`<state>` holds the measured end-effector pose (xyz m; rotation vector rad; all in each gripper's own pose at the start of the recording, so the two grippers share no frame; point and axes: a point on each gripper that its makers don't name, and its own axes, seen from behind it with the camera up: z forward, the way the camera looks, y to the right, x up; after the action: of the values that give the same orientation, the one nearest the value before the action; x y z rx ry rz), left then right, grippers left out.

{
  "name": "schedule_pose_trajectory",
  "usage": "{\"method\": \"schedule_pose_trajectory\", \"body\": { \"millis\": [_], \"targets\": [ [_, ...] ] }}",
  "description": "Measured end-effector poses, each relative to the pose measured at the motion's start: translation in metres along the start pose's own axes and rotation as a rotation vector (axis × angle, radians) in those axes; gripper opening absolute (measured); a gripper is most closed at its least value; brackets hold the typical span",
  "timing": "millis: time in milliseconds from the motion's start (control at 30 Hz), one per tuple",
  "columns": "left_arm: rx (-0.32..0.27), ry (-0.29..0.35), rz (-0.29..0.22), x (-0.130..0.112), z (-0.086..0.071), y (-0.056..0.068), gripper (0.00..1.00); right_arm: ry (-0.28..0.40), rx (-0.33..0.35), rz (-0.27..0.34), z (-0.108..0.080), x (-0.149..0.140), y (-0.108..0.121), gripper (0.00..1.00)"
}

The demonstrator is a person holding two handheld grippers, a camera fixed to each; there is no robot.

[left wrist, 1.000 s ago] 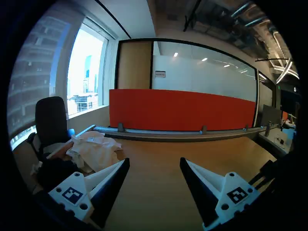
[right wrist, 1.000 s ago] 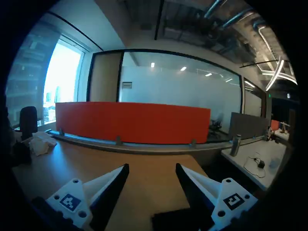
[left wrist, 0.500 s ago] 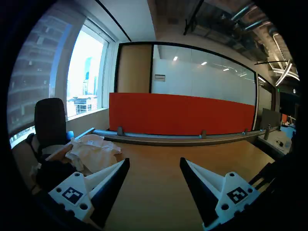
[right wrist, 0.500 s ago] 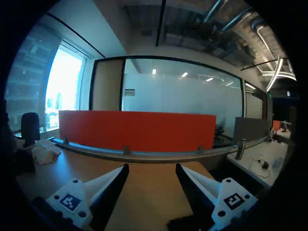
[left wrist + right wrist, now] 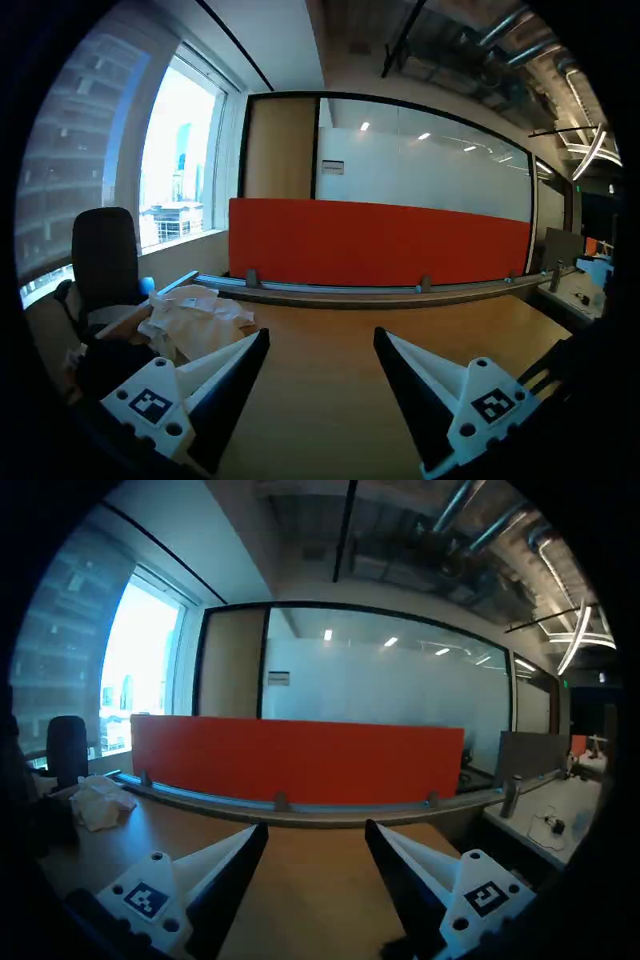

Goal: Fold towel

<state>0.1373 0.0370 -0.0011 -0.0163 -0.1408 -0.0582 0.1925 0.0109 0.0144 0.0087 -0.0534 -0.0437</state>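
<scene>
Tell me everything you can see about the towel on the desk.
The towel is a pale cream cloth, thin and soft-looking, crumpled into a loose, unfolded heap. It rests on the wooden desk at its left end, near the window, in front of a black office chair and next to a dark item I cannot identify. The left gripper is open and appears short of it, not gripping it.

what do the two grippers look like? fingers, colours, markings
Both match. The left gripper and right gripper each have two white, wedge-shaped plastic fingers tapering to points, with black inner faces. Each finger base carries a square black-and-white fiducial tag ringed by small round holes.
</scene>
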Motion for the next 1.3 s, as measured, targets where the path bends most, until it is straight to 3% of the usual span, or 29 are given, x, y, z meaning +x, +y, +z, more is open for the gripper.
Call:
{"method": "schedule_pose_trajectory", "body": {
  "millis": [400, 900, 1300],
  "targets": [
    [0.004, 0.01, 0.05, 0.002, -0.001, -0.007, 0.97, -0.007, -0.006, 0.032, 0.001, 0.002, -0.016, 0.94],
    [0.015, 0.053, 0.055, 0.002, 0.001, -0.006, 0.97, -0.031, 0.004, 0.085, -0.003, 0.005, -0.024, 0.95],
    [0.036, 0.062, 0.035, -0.032, 0.001, -0.015, 0.97, -0.038, 0.025, 0.095, -0.002, 0.008, -0.046, 0.95]
  ]
}}
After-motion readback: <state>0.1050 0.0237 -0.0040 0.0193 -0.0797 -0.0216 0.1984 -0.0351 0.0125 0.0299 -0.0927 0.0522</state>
